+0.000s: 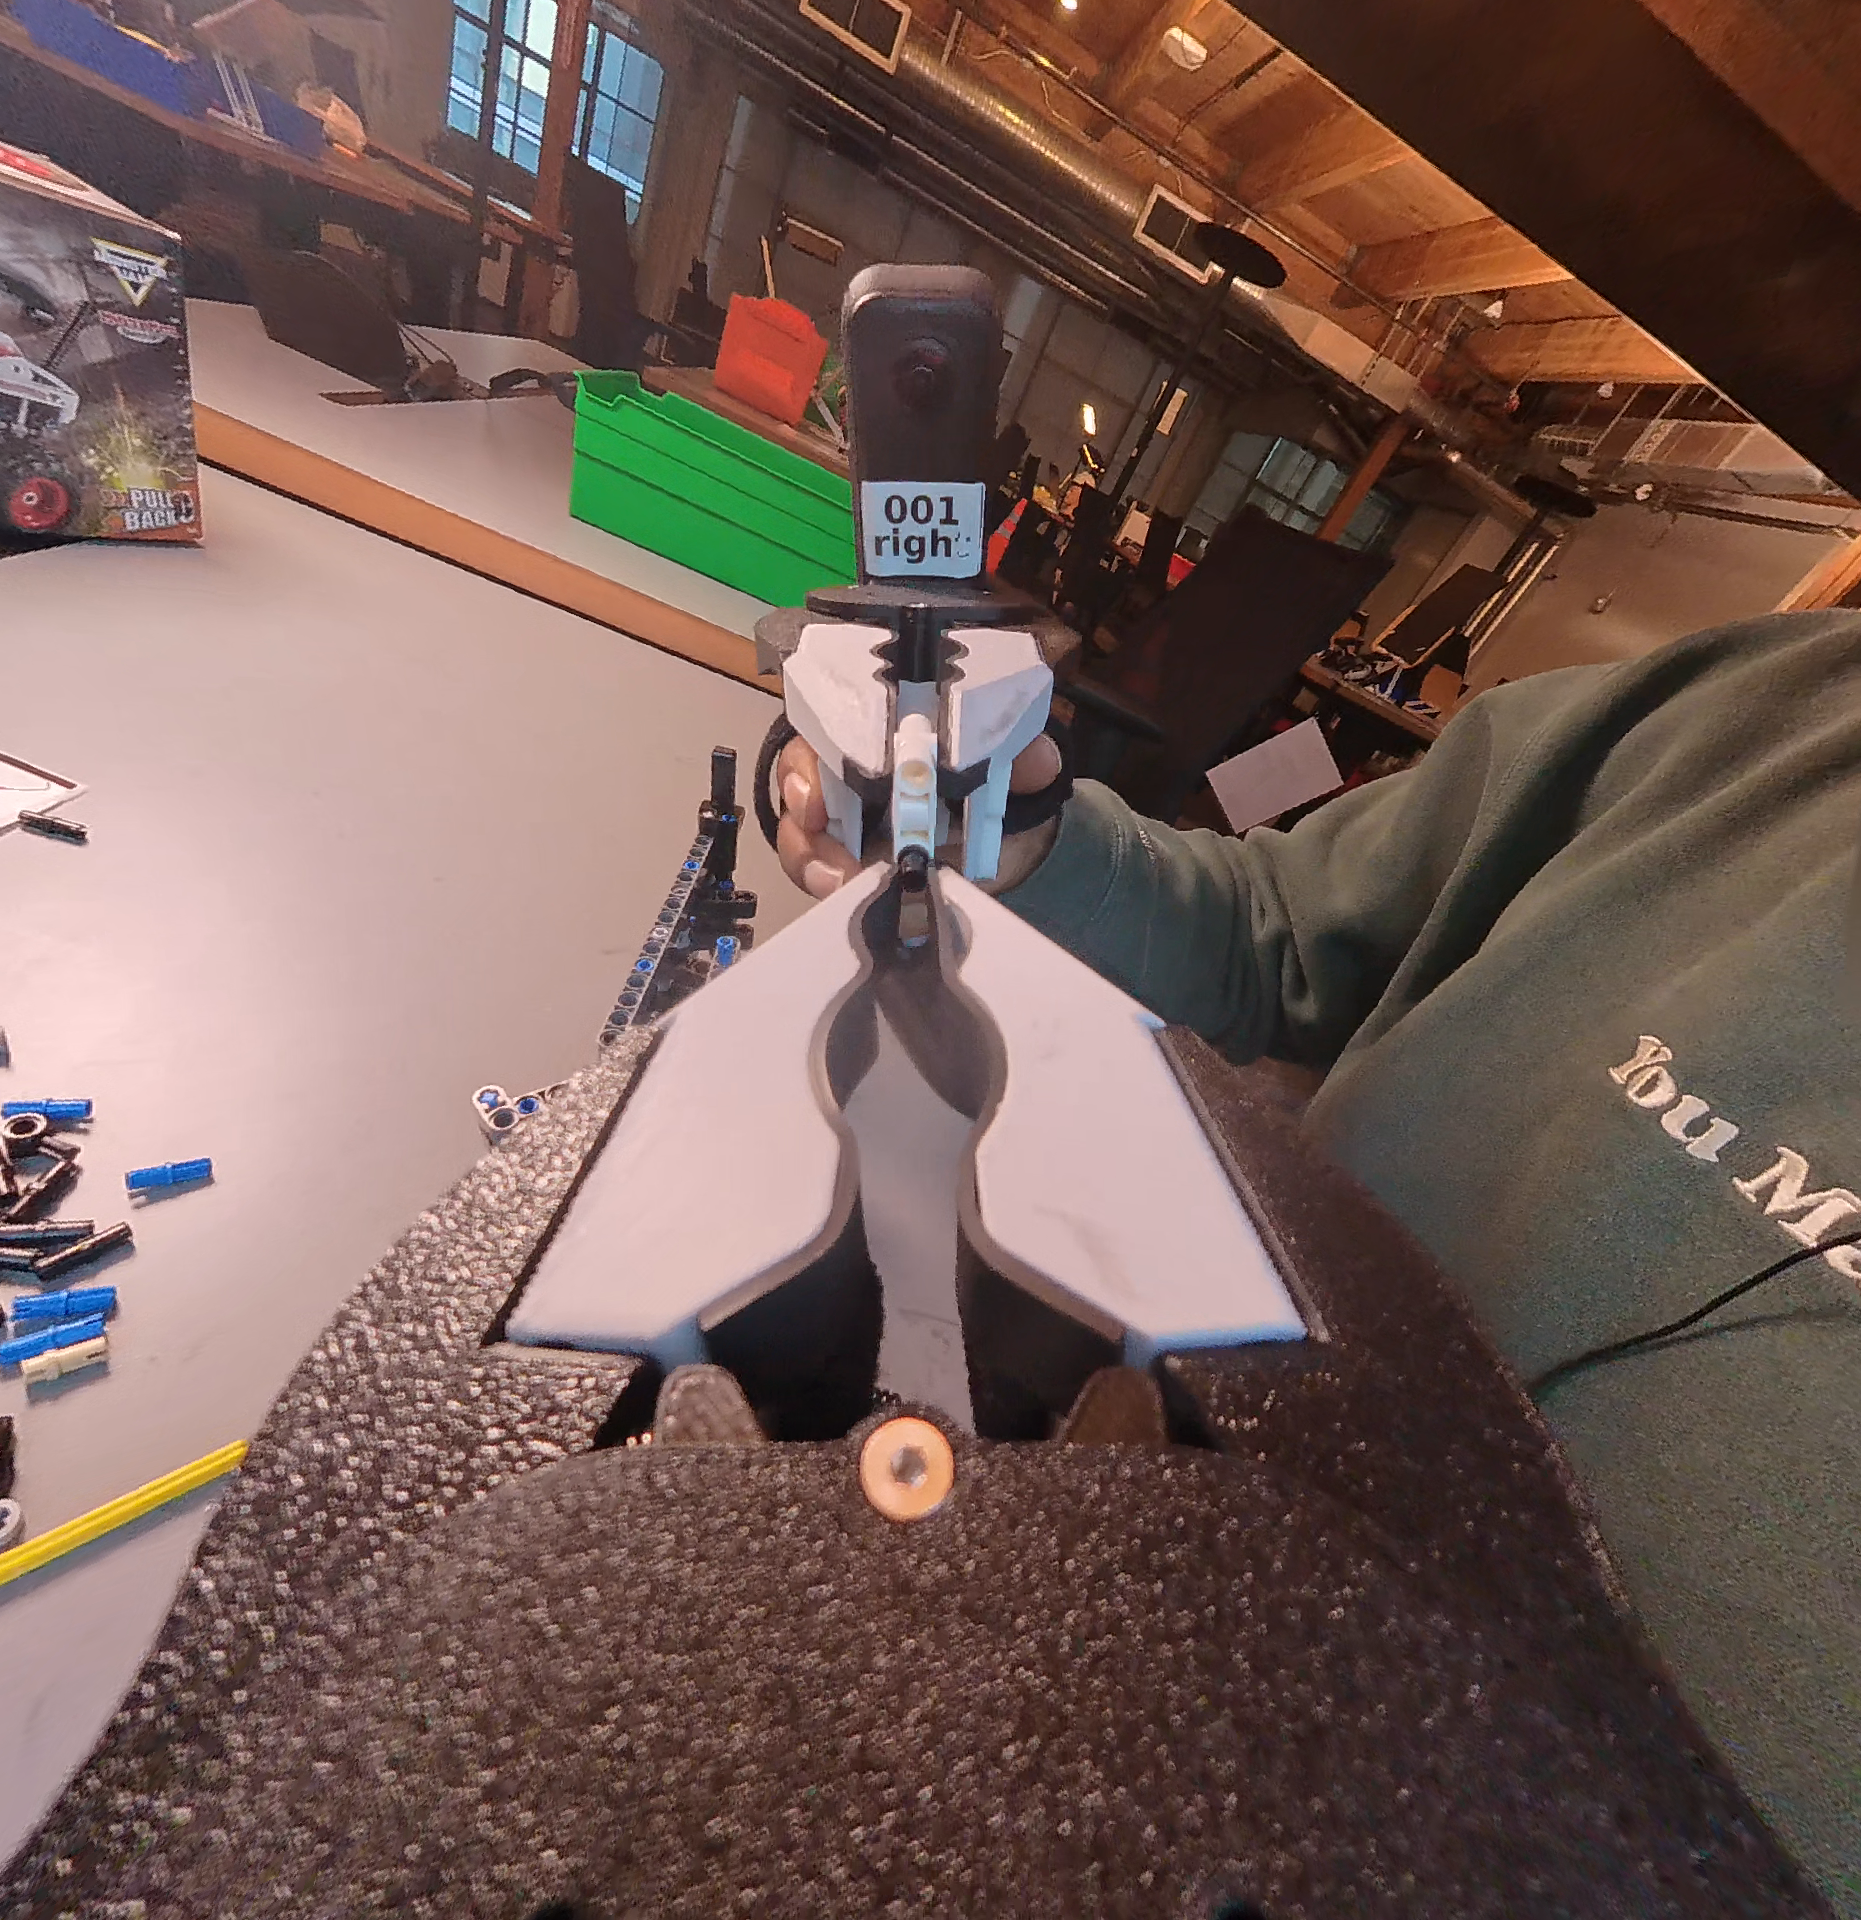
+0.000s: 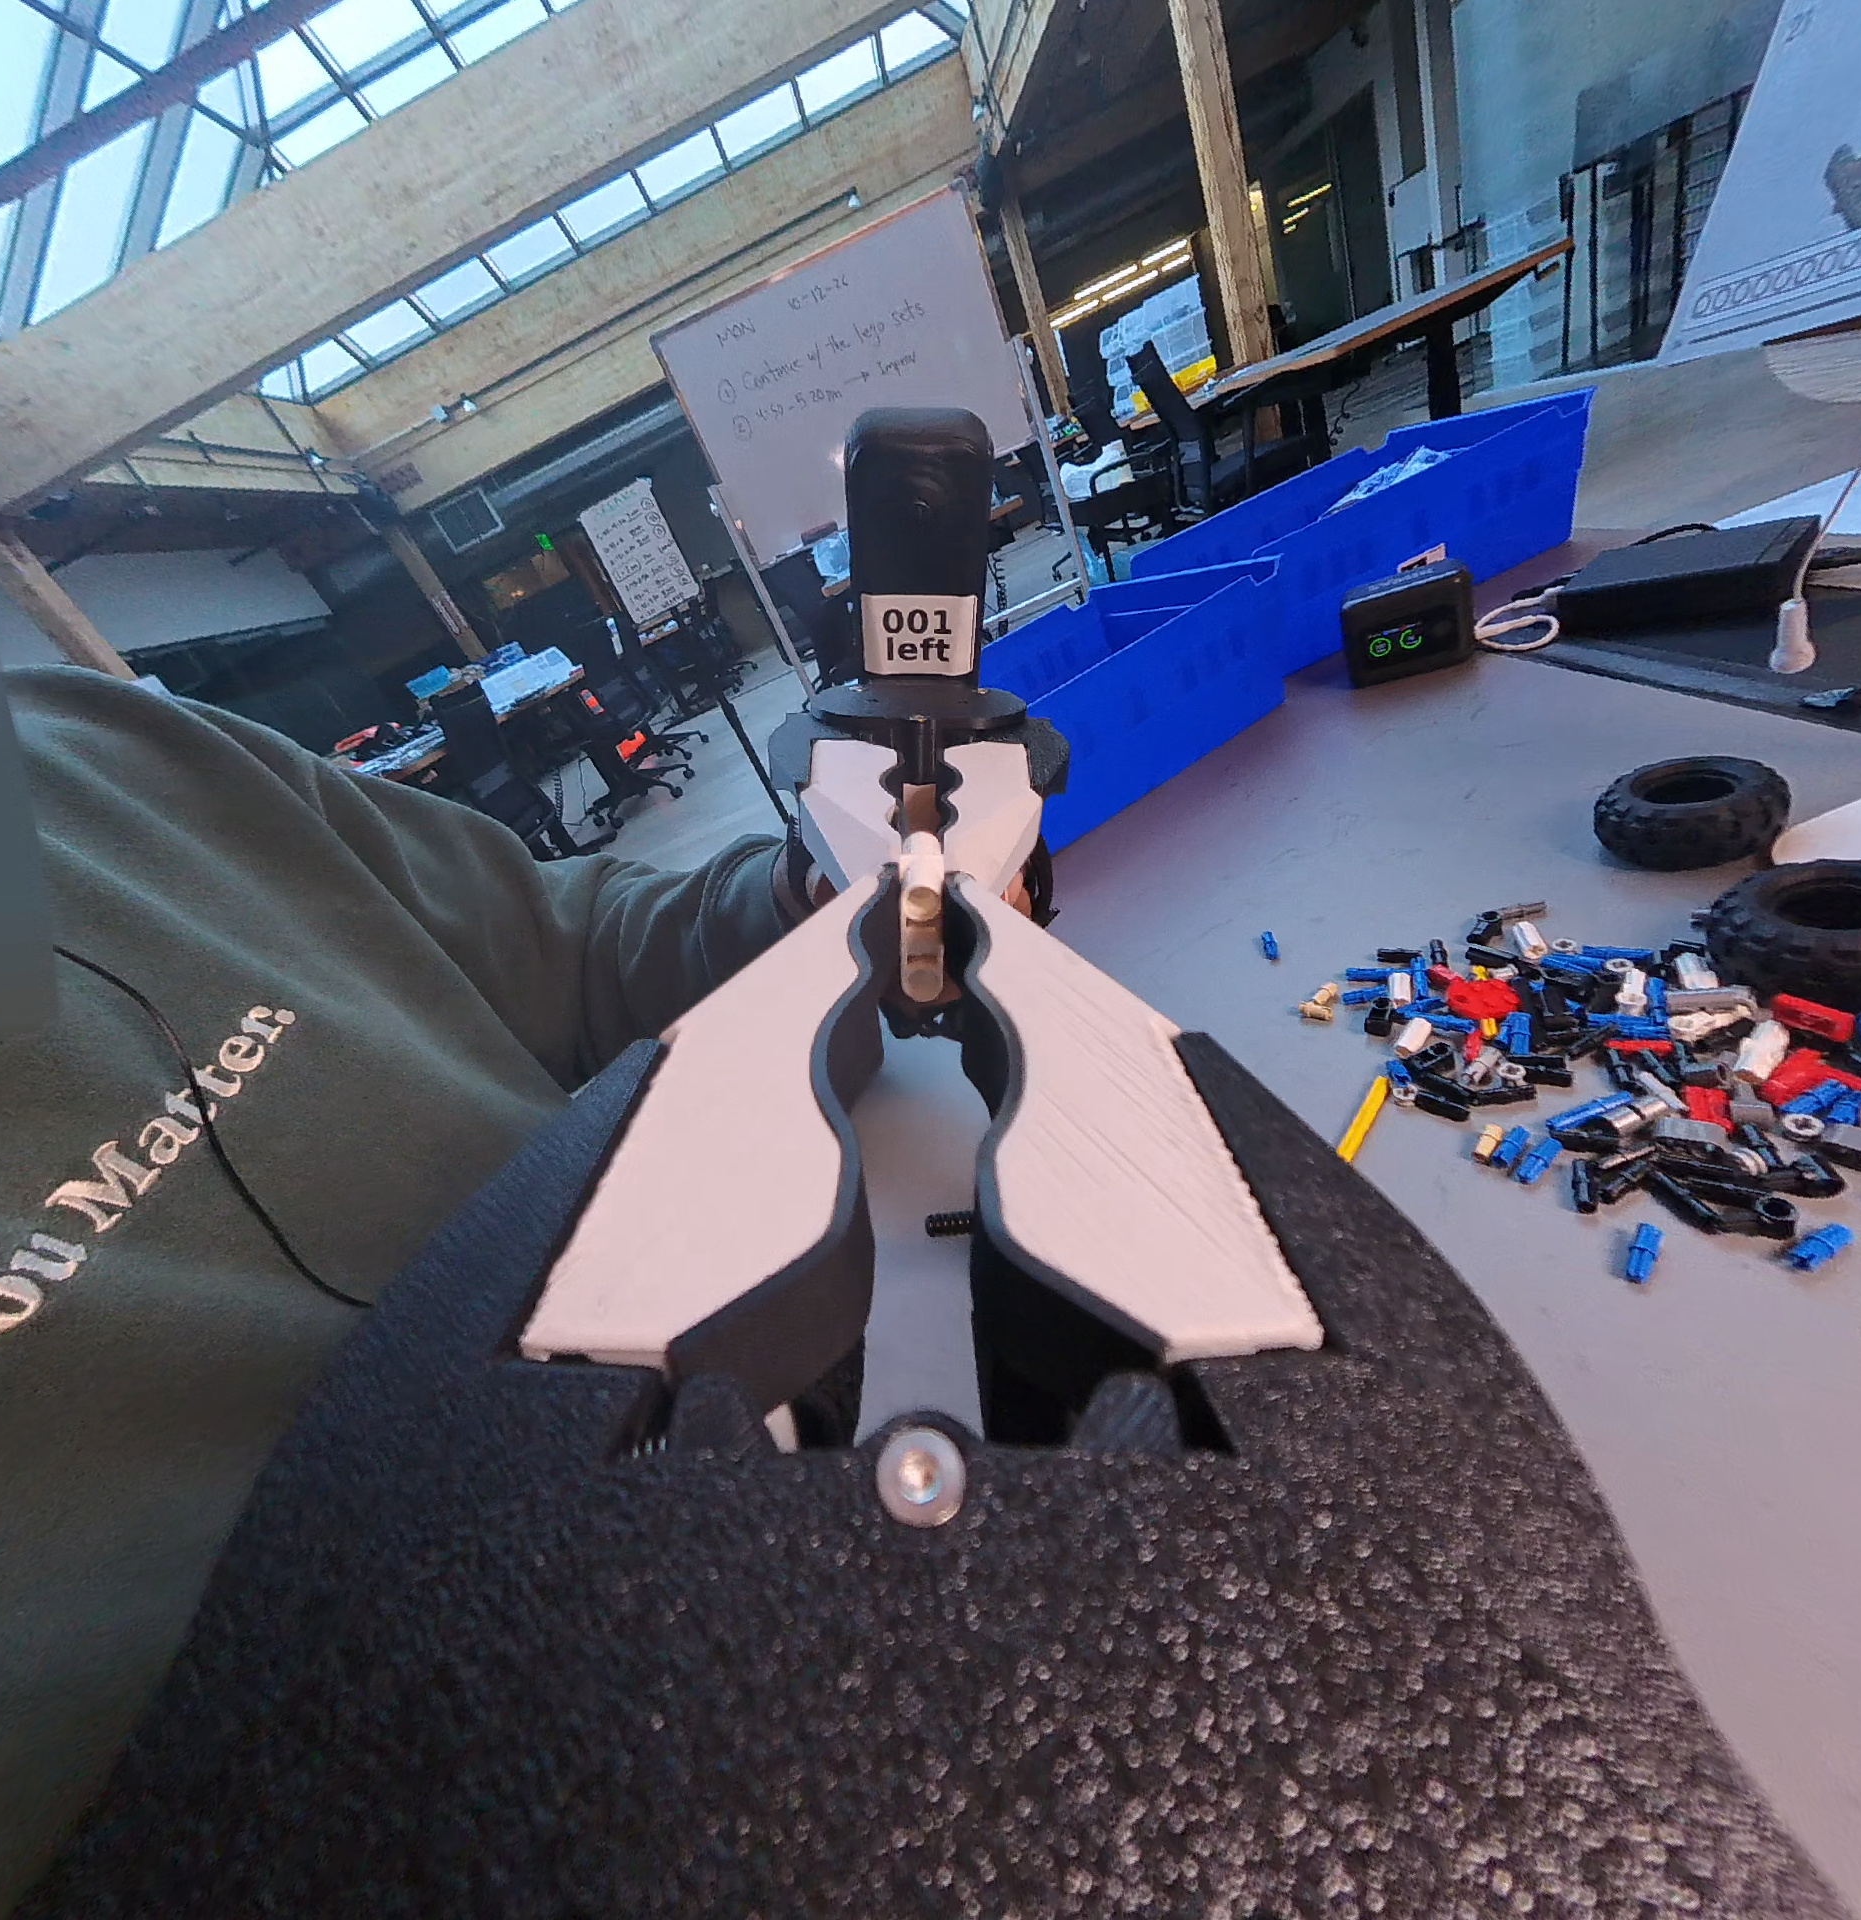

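Up off the grey table, the two grippers meet tip to tip, facing each other. The left gripper has its fingers nearly closed at the tips, pinching a small black pin whose far end meets a white connector. The right gripper is likewise almost closed, clamped on that same white connector, which stands upright between its tips. In the right wrist view the left gripper sits just beyond the connector, tips touching it; in the left wrist view the right gripper sits just beyond the pin, a hand wrapped around its handle. A green sleeve runs off to the side.

On the table lies a loose pile of parts in blue, black, red and grey, well apart from the grippers. Two black tyres lie beside the pile, and a yellow rod rests at its near edge. Blue bins stand farther back, with a small black device beside them. Seen from the left wrist, a long black beam lies near the gripper, a printed box stands at the table's far edge, and a green bin stands beyond.
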`<control>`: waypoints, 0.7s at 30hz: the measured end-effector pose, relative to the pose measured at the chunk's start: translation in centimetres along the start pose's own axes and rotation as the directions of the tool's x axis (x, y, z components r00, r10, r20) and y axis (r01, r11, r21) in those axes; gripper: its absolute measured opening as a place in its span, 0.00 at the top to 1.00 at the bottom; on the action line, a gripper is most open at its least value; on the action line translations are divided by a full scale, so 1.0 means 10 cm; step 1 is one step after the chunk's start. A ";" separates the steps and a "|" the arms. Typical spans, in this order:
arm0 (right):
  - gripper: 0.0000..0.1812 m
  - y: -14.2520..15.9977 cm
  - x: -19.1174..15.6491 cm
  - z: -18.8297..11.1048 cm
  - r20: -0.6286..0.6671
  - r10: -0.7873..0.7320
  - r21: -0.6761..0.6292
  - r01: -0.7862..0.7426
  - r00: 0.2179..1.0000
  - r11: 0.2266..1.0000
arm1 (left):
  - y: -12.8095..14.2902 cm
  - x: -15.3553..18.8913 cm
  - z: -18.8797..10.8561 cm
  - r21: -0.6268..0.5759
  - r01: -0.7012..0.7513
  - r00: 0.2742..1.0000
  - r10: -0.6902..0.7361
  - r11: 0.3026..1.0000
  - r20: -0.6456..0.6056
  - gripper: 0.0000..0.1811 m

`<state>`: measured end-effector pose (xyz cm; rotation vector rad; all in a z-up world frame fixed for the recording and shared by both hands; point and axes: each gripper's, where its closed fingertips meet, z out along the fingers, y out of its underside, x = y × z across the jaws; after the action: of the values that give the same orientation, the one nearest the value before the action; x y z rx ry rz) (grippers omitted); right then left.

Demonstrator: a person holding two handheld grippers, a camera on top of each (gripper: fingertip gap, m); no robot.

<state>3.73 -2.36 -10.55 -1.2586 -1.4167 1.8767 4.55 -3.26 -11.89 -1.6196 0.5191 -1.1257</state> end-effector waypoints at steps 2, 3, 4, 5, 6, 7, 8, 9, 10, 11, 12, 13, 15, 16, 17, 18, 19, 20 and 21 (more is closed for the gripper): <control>0.96 0.01 0.00 0.00 -0.007 -0.012 -0.011 0.012 1.000 1.000 | 0.01 0.00 0.00 0.002 0.016 1.000 -0.016 1.000 -0.011 0.97; 0.96 0.03 0.00 0.01 -0.013 -0.023 -0.026 0.023 1.000 0.999 | 0.03 0.00 0.00 0.000 0.028 0.999 -0.028 1.000 -0.018 0.98; 0.97 0.05 0.01 0.01 -0.023 -0.041 -0.039 0.040 0.999 0.998 | 0.05 -0.01 -0.01 -0.007 0.036 0.999 -0.036 0.999 -0.020 0.97; 0.97 0.06 0.01 0.00 -0.021 -0.050 -0.042 0.049 0.999 0.998 | 0.06 -0.01 -0.01 -0.011 0.037 0.999 -0.037 0.999 -0.019 0.98; 0.97 0.06 0.01 0.00 -0.016 -0.045 -0.037 0.044 0.999 0.998 | 0.06 -0.01 -0.01 -0.012 0.040 0.999 -0.040 0.999 -0.021 0.98; 0.97 0.06 0.01 -0.01 -0.012 -0.039 -0.032 0.039 0.999 0.999 | 0.05 -0.01 0.00 -0.009 0.041 0.999 -0.041 0.999 -0.021 0.99; 0.97 0.05 0.01 -0.02 -0.009 -0.041 -0.033 0.041 0.999 0.999 | 0.05 -0.01 -0.01 -0.006 0.037 0.999 -0.037 0.999 -0.020 0.99; 0.97 0.00 0.02 -0.07 -0.012 -0.040 -0.010 0.039 0.999 0.999 | 0.02 -0.02 -0.03 0.016 0.036 0.999 -0.036 0.999 -0.014 0.99; 0.97 -0.08 0.05 -0.18 -0.024 -0.031 0.023 0.031 0.999 0.999 | -0.07 -0.06 -0.13 0.069 0.052 0.999 -0.052 0.996 -0.009 0.99; 0.97 -0.14 0.12 -0.30 -0.060 -0.037 0.044 0.040 0.998 0.998 | -0.15 -0.11 -0.26 0.112 0.061 0.998 -0.063 0.992 0.006 1.00; 0.97 -0.17 0.17 -0.39 -0.094 -0.049 0.053 0.054 0.994 0.997 | -0.17 -0.19 -0.36 0.112 0.046 0.997 -0.052 0.993 0.048 0.99; 0.97 -0.18 0.18 -0.41 -0.098 -0.049 0.057 0.055 0.994 0.997 | -0.16 -0.25 -0.42 0.106 0.033 0.996 -0.042 0.994 0.085 0.99; 0.96 -0.15 0.18 -0.34 -0.097 -0.057 0.037 0.061 0.994 0.997 | -0.10 -0.45 -0.43 0.070 0.027 0.983 -0.039 0.997 0.179 0.99; 0.96 -0.12 0.18 -0.31 -0.093 -0.057 0.027 0.060 0.994 0.998 | -0.01 -0.63 -0.44 0.003 0.003 0.961 -0.004 1.000 0.278 0.99; 0.96 -0.11 0.18 -0.29 -0.094 -0.055 0.021 0.058 0.994 0.998 | 0.09 -0.83 -0.49 -0.075 -0.026 0.921 0.053 0.997 0.386 0.99; 0.96 -0.11 0.20 -0.29 -0.103 -0.057 0.018 0.059 0.993 0.998 | 0.17 -1.01 -0.54 -0.140 -0.035 0.877 0.098 0.990 0.471 0.98; 0.96 -0.10 0.22 -0.29 -0.109 -0.056 0.019 0.059 0.992 0.998 | 0.23 -1.16 -0.59 -0.181 -0.024 0.839 0.118 0.983 0.531 0.98; 0.96 -0.11 0.23 -0.30 -0.112 -0.051 0.024 0.054 0.992 0.998 | 0.27 -1.29 -0.64 -0.206 -0.012 0.802 0.132 0.978 0.582 0.98; 0.96 -0.10 0.23 -0.30 -0.117 -0.051 0.024 0.054 0.992 0.998 | 0.30 -1.40 -0.69 -0.223 -0.013 0.767 0.153 0.975 0.624 0.95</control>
<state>5.12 1.33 -10.64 -1.2833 -1.3465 1.7524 -7.29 3.18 -20.26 -2.0098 0.2496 -0.3955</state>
